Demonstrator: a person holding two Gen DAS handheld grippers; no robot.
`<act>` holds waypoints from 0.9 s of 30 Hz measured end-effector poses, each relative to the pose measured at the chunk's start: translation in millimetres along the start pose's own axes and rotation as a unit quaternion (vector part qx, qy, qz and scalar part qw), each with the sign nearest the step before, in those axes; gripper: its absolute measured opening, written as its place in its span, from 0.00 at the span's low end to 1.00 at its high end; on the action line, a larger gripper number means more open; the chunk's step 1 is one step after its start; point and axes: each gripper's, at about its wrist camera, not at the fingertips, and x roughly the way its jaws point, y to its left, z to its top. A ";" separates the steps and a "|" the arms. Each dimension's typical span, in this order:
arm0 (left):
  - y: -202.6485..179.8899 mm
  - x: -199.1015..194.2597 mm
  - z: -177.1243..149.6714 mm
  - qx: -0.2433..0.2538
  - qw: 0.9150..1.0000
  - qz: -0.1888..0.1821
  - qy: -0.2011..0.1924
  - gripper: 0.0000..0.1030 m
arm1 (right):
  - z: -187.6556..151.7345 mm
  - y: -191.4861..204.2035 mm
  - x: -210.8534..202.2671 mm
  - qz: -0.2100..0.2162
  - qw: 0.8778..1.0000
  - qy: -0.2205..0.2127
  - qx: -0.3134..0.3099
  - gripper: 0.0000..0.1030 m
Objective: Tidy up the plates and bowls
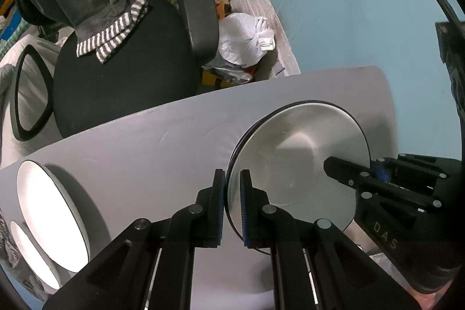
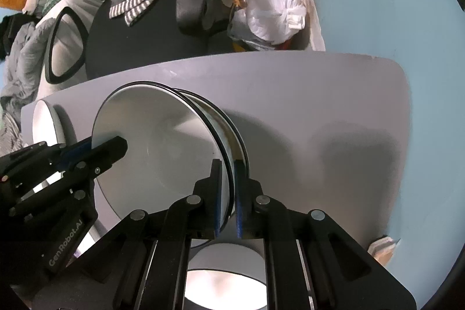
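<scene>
A white plate with a thin black rim [image 1: 293, 153] is held between both grippers above the grey table [image 1: 145, 147]. My left gripper [image 1: 232, 193] is shut on the plate's left rim. My right gripper [image 2: 228, 188] is shut on the opposite rim of the same plate [image 2: 162, 141]. A second black-rimmed plate [image 2: 229, 135] sits right under the held one. Two white dishes [image 1: 49, 211] stand at the table's left end. A white bowl [image 2: 225, 278] lies below my right gripper.
A black office chair [image 1: 122, 63] with a grey striped cloth [image 1: 113, 34] stands beyond the table's far edge. A white plastic bag [image 1: 247, 37] and clutter lie on the floor by the blue wall [image 1: 348, 5].
</scene>
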 end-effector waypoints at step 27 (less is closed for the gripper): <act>17.3 -9.6 -6.9 -0.039 0.999 -0.028 -0.007 0.32 | -4.3 9.3 -28.8 -0.025 0.999 -0.025 0.006 0.38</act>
